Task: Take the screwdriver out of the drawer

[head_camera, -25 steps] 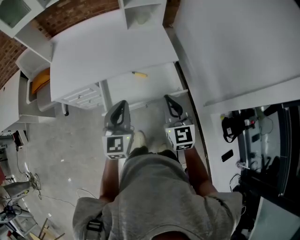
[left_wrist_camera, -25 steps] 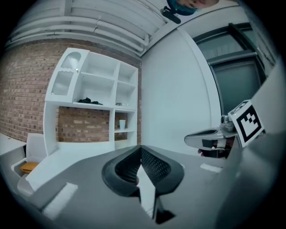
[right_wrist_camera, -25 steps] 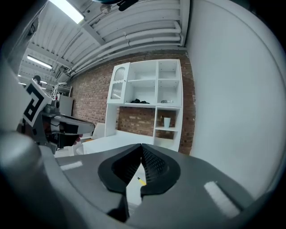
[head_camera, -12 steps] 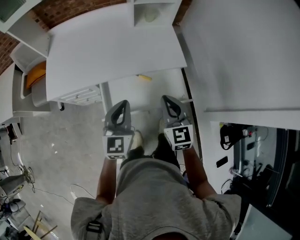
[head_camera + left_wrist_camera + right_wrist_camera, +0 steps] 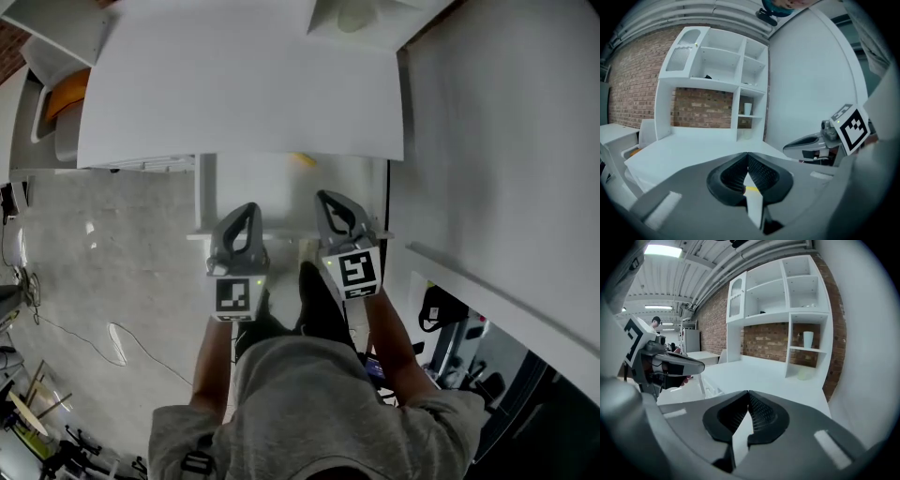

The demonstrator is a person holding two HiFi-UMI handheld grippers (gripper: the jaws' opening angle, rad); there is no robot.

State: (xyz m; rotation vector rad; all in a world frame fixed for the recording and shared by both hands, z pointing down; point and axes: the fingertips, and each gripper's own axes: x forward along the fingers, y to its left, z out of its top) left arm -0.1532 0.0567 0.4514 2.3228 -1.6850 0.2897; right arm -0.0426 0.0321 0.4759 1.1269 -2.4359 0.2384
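A yellow-handled screwdriver (image 5: 302,159) lies in the open white drawer (image 5: 253,187) under the desk top, near its far edge. My left gripper (image 5: 246,208) hangs over the drawer's front rim, jaws shut and empty. In the left gripper view (image 5: 747,154) a sliver of the yellow screwdriver (image 5: 751,188) shows through the slit below the closed tips. My right gripper (image 5: 325,197) is beside it on the right, also over the front rim, shut and empty, as the right gripper view (image 5: 748,393) shows. Both are short of the screwdriver.
The white desk top (image 5: 244,84) overhangs the drawer's back. A white shelf unit (image 5: 717,84) stands on the desk with a cup (image 5: 808,339) in it. A white panel (image 5: 506,141) rises on the right. An orange object (image 5: 66,94) in a bin and floor cables (image 5: 75,328) are left.
Both grippers have come forward and down together, so the desk and open drawer now sit close under their tips. Their jaws stayed shut.
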